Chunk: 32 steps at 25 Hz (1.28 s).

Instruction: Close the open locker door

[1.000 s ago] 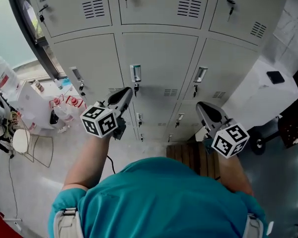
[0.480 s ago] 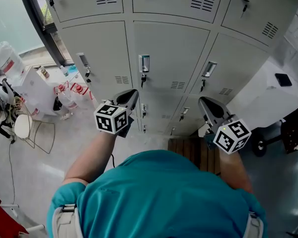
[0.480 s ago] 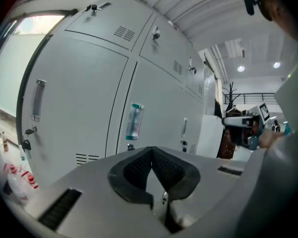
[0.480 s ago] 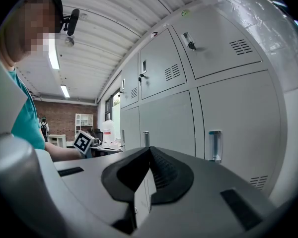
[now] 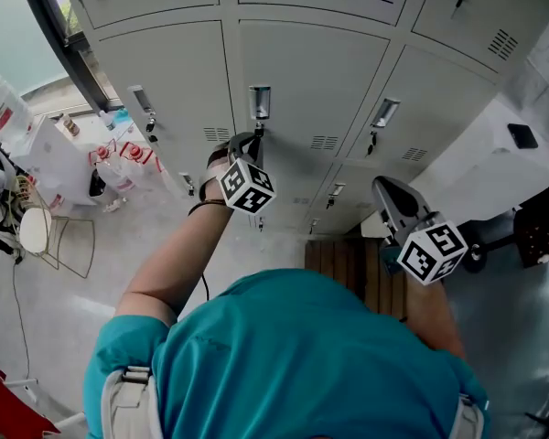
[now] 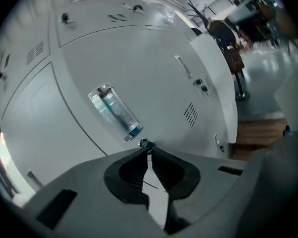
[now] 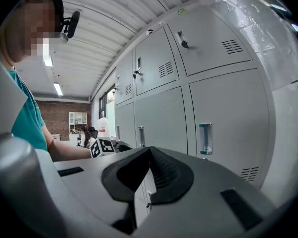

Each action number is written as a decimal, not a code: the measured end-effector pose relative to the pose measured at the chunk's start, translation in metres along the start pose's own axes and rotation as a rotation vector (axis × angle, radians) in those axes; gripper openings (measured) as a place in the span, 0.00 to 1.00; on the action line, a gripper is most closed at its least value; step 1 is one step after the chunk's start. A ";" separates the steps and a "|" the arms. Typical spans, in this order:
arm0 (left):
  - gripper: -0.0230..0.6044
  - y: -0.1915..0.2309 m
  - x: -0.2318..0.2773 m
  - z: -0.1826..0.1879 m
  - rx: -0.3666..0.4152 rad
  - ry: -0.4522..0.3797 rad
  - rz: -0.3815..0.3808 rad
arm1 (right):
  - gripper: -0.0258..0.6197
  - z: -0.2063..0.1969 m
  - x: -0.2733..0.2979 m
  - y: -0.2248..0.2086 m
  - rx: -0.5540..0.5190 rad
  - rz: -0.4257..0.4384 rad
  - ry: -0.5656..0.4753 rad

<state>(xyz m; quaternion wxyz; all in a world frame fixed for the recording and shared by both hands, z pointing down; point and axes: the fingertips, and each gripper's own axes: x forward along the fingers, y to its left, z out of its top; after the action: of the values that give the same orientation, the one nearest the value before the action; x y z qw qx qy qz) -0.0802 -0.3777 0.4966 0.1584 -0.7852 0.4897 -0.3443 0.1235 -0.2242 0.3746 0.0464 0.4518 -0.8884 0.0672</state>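
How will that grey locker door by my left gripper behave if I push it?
The locker door looks like thin painted sheet metal: probably stiff, light, maybe flexing slightly mid-panel. Its smooth face could let the shut left gripper slide. It seems flush with its neighbours, so it likely won't swing further.

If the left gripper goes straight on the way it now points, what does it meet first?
Most likely the lock just under the handle on the locker door: the tips of the shut left gripper sit right at it. Whether they already touch it, I cannot tell.
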 end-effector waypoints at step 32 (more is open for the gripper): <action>0.09 -0.015 0.016 -0.003 0.530 0.044 0.221 | 0.04 -0.006 0.002 -0.017 0.030 -0.021 -0.001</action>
<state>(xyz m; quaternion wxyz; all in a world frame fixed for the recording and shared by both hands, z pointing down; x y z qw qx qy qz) -0.0677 -0.3849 0.5134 0.3840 -0.6509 0.4684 -0.4577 0.1363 -0.2351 0.3822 0.0397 0.4619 -0.8824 0.0800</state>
